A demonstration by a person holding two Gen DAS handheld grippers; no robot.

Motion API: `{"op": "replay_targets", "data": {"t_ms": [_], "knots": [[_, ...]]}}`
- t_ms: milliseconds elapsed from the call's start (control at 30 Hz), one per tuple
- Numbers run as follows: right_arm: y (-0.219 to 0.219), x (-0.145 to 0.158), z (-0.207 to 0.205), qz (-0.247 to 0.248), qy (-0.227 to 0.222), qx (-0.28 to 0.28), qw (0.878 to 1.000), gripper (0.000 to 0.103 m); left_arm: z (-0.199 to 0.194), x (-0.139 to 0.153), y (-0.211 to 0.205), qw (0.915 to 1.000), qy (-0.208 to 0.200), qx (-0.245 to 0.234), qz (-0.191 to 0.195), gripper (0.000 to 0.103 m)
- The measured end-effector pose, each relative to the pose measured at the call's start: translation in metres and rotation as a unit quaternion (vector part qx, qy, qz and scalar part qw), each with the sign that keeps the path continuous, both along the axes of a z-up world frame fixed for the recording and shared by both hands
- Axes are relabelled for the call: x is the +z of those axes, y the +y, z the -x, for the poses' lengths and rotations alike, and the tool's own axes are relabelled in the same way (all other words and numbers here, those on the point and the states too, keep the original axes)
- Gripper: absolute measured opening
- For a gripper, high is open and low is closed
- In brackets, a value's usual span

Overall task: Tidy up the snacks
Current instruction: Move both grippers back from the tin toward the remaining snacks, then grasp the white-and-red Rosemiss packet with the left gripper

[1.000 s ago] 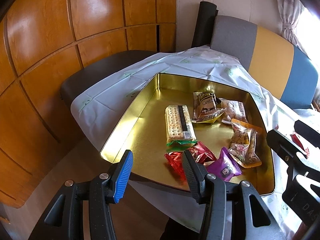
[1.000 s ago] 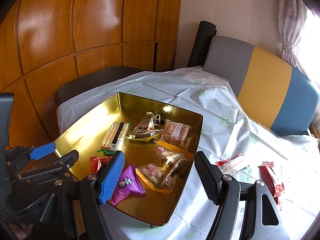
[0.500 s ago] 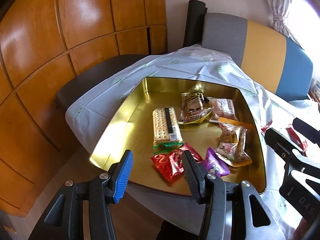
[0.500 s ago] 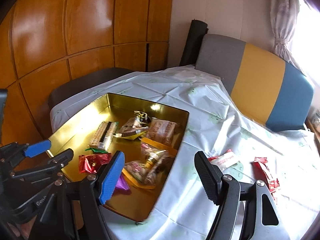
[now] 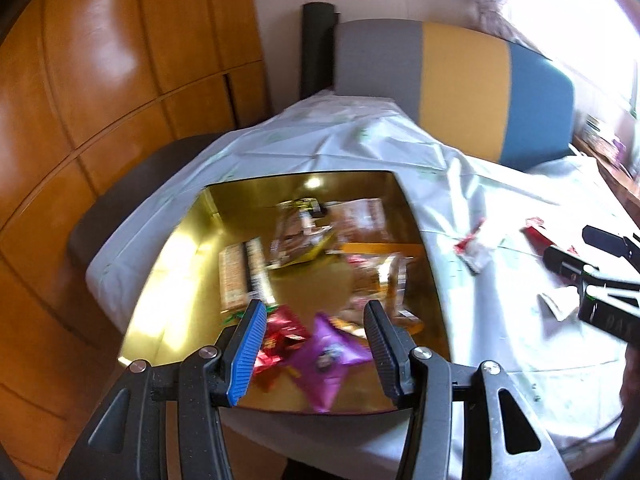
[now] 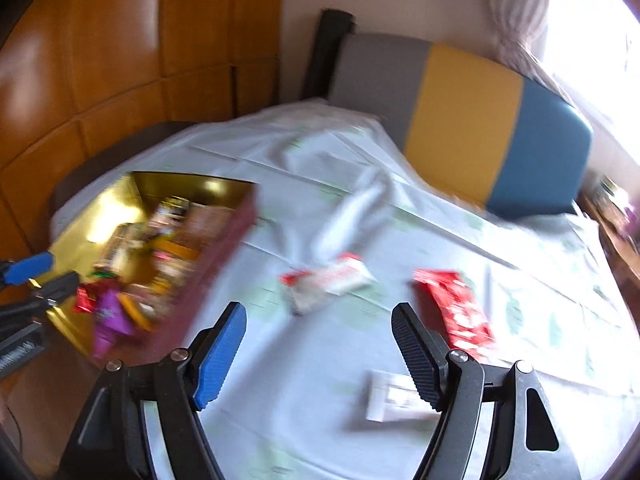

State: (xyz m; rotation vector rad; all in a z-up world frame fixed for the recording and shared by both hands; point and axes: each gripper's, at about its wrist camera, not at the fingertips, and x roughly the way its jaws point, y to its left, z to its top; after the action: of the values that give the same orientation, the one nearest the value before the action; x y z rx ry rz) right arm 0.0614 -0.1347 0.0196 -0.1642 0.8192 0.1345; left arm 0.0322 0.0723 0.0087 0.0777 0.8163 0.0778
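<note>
A gold tin (image 5: 176,264) (image 6: 100,208) on the table's left holds several snack packets, among them a purple one (image 5: 328,356) and a red one (image 5: 280,336). My left gripper (image 5: 314,320) is open and empty above the tin's near edge. My right gripper (image 6: 318,328) is open and empty above the tablecloth. On the cloth lie a red-and-white packet (image 6: 328,284) (image 5: 474,252), a red packet (image 6: 456,308) and a white packet (image 6: 396,396) close by its right finger (image 6: 416,356). Both views are blurred.
A white tablecloth (image 6: 400,220) covers the table. A grey, yellow and blue bench back (image 5: 460,88) stands behind it. Wooden panels (image 5: 100,80) line the left wall. My right gripper shows at the right edge of the left wrist view (image 5: 600,276).
Both grippers have swung to the right. The right one now faces the loose packets on the cloth; the tin has shifted left in both views. Jaws stay open.
</note>
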Motion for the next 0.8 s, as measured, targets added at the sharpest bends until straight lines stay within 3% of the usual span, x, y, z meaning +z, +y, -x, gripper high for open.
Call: {"op": "replay_targets", "data": {"t_ms": [233, 500, 567, 800], "knots": [[-0.094, -0.004, -0.013, 0.037, 0.030, -0.059, 0.997, 0.076, -0.006, 0.006, -0.039, 0.9979, 0.001, -0.064, 0.001, 0.051], [-0.186, -0.029, -0.021, -0.015, 0.056, -0.160, 0.985, 0.076, -0.015, 0.006, -0.083, 0.9905, 0.019, -0.136, -0.011, 0.051], [-0.198, -0.033, -0.026, -0.031, 0.076, -0.183, 0.980, 0.076, -0.019, 0.006, -0.095, 0.9870, 0.022, -0.158, -0.016, 0.051], [-0.203, -0.028, -0.029, -0.073, 0.075, -0.193, 0.976, 0.078, -0.051, -0.009, -0.130, 0.9785, 0.065, -0.195, -0.016, 0.052]]}}
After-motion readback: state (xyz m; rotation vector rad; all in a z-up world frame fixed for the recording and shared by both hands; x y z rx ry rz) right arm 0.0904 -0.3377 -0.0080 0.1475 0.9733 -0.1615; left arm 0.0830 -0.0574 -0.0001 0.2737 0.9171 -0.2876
